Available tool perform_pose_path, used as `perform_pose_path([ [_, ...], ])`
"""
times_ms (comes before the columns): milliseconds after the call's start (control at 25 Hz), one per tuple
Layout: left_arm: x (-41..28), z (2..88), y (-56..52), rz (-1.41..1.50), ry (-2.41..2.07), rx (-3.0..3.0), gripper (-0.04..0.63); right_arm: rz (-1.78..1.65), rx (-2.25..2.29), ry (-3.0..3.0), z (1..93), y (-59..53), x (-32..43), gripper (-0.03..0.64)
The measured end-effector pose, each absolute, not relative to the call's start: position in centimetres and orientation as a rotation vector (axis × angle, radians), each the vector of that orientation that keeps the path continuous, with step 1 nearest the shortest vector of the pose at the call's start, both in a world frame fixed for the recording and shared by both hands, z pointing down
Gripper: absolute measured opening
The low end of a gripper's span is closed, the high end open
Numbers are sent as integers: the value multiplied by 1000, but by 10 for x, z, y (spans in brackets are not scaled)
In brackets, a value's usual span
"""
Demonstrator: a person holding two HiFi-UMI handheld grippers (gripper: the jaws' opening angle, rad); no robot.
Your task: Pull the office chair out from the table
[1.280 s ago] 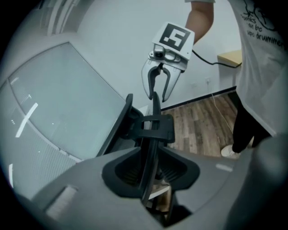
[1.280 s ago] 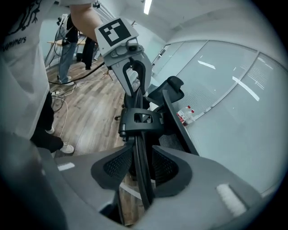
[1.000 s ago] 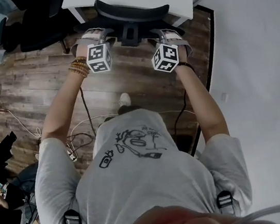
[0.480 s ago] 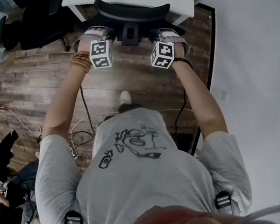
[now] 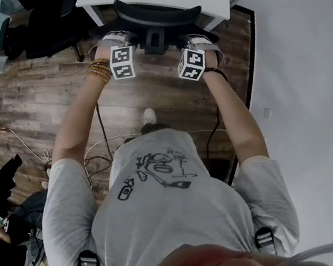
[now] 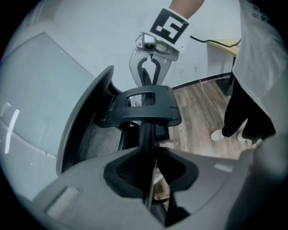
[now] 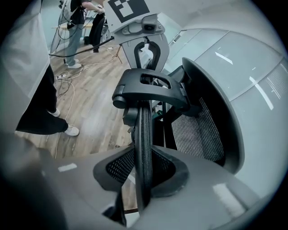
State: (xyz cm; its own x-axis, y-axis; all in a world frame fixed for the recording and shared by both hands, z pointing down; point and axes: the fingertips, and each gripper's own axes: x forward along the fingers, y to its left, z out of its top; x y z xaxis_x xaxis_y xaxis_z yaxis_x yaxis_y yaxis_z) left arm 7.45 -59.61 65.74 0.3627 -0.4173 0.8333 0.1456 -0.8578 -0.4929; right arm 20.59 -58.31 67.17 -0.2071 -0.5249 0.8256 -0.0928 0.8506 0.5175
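Jaws just closing: left gripper (image 6: pixel 150 176) and right gripper (image 7: pixel 144 179) pinch chair (image 5: pixel 158 13) top rim | rim looks stiff, chair heavyish, should roll — pull evenly

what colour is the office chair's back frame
Black. The office chair shows best in the right gripper view.
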Motion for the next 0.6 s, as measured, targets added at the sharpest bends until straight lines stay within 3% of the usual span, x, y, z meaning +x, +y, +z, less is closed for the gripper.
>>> perform_pose_path([
  [600, 44, 658, -513, -1537, 182, -2132, 94, -407, 488, -1766, 670, -495, 174, 100],
])
